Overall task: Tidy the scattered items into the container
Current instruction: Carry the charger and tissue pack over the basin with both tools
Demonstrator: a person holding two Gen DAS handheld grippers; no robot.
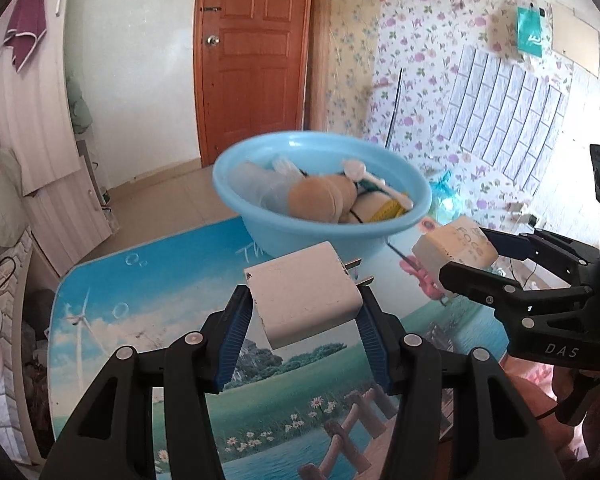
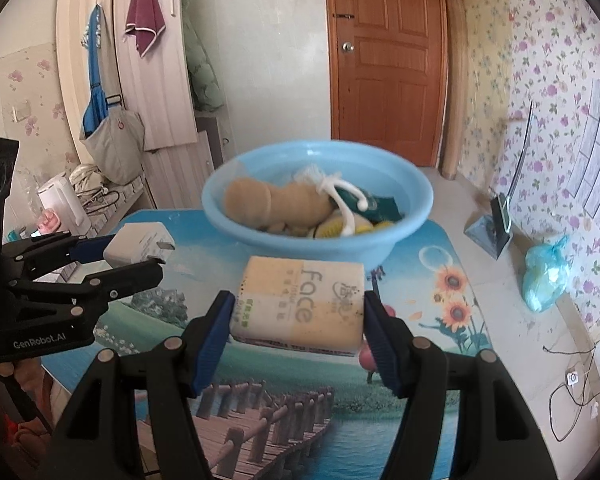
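A light blue basin stands at the far end of a small table with a landscape print. It holds several items, among them tan plush pieces. My left gripper is shut on a white plug-in charger, held above the table just short of the basin. My right gripper is shut on a pale tissue pack printed "face", also in the air near the basin's front rim.
A wooden door is behind the basin. A blue plastic bag, a standing mirror and loose cables lie on the floor to the right. A kettle and hanging bags are at the left.
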